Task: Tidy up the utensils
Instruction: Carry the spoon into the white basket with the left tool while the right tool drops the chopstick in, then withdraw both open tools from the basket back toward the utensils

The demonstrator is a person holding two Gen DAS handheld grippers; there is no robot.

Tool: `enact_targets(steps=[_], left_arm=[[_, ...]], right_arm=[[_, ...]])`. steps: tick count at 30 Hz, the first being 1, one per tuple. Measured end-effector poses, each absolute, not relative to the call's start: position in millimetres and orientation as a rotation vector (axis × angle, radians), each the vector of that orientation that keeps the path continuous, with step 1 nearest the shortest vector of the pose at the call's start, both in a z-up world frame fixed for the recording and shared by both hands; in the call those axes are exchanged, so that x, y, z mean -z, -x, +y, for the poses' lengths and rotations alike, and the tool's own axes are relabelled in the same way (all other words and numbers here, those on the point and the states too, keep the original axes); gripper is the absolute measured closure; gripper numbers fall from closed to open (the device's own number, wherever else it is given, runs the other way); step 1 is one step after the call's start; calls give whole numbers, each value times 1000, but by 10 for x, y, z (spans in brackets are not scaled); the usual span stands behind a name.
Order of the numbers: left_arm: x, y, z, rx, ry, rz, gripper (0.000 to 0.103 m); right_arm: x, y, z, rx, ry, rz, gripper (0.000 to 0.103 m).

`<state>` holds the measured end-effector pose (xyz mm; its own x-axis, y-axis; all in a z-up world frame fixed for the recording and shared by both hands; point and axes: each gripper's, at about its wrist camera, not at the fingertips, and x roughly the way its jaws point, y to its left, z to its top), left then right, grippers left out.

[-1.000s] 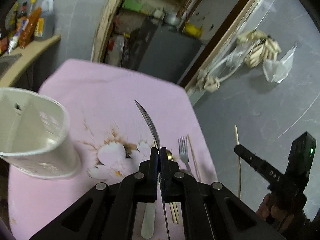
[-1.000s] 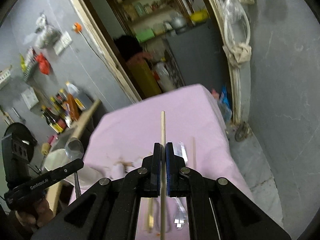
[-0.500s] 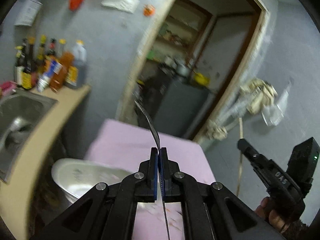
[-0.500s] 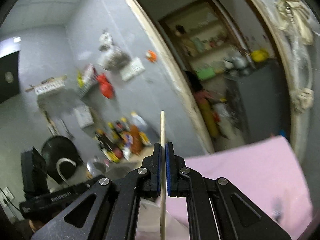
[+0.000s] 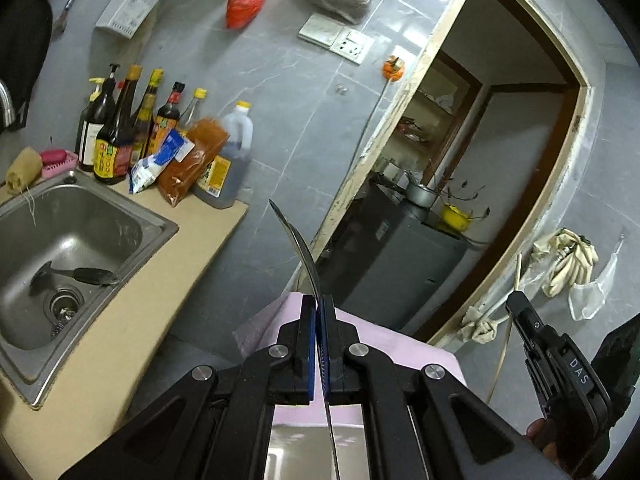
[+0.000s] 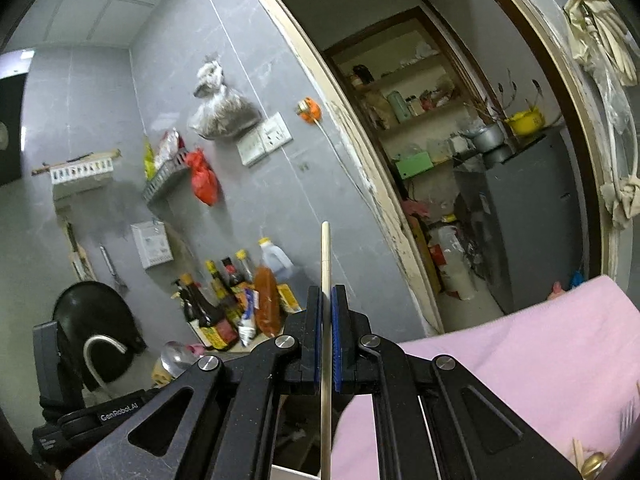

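My left gripper is shut on a metal spoon, seen edge-on, its bowl pointing up and away. My right gripper is shut on a wooden chopstick that stands upright between the pads. In the left wrist view the right gripper is at the right with the chopstick sticking up. In the right wrist view the left gripper is at lower left with the spoon bowl above it. The white holder's rim shows below my right gripper. A fork lies on the pink cloth.
A steel sink sits in the beige counter at the left, with sauce bottles behind it. A doorway opens onto a grey cabinet. More utensils lie at the cloth's lower right corner.
Both grippers have tilted up from the table toward the wall and doorway, still holding the spoon and chopstick. The white holder has dropped out of the left view.
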<state>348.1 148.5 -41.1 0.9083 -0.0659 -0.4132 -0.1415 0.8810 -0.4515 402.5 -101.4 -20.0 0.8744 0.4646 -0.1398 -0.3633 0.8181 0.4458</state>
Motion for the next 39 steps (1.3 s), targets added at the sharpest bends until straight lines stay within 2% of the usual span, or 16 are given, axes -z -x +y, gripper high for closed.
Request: enact_targets(steps=[11, 26, 27, 29, 31, 32, 33, 37, 39], left_arm=[[682, -3481, 1293, -74, 390, 448, 100], [671, -3363, 1189, -55, 327, 529, 99], [665, -3346, 1184, -50, 323, 537, 97], [660, -3314, 1166, -49, 313, 554, 86], [656, -3261, 1153, -49, 316, 548, 61], [651, -3226, 1150, -51, 323, 537, 57], [645, -3197, 1144, -55, 332, 529, 53], [607, -3131, 1075, -67, 329, 539, 52], [565, -3086, 1015, -69, 319, 529, 47]], right_arm=[[503, -4086, -917, -437, -372, 305, 99], [605, -3909, -1091, -458, -310, 397, 98], [617, -3898, -1101, -458, -311, 401, 97], [624, -3863, -1153, -461, -312, 409, 94], [625, -3827, -1202, -460, -313, 416, 87], [621, -3811, -1227, -461, -318, 419, 85], [615, -3791, -1254, -461, -320, 419, 84], [528, -3684, -1369, -454, -300, 402, 80], [466, -3624, -1443, -445, -292, 386, 67]])
